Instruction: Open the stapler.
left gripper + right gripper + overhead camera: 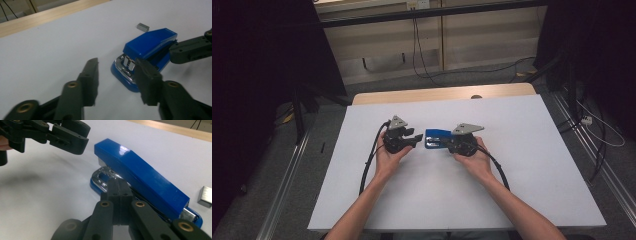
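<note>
A blue stapler [435, 138] lies on the white tabletop [517, 175] between my two grippers. In the left gripper view the stapler [147, 47] sits just ahead and to the right, its metal front end facing me. My left gripper [116, 62] stands partly open with only bare table between its pads. My right gripper [117, 182] has its jaws pressed together, tips against the side of the stapler [140, 177] at the slot between lid and base. From above, the left gripper [418, 138] and right gripper [443, 142] point at each other across the stapler.
A small grey block of staples [143, 26] lies on the table just beyond the stapler, also at the right gripper view's right edge [206, 196]. A wooden strip [442, 93] runs along the table's far edge. Cables trail on the floor behind.
</note>
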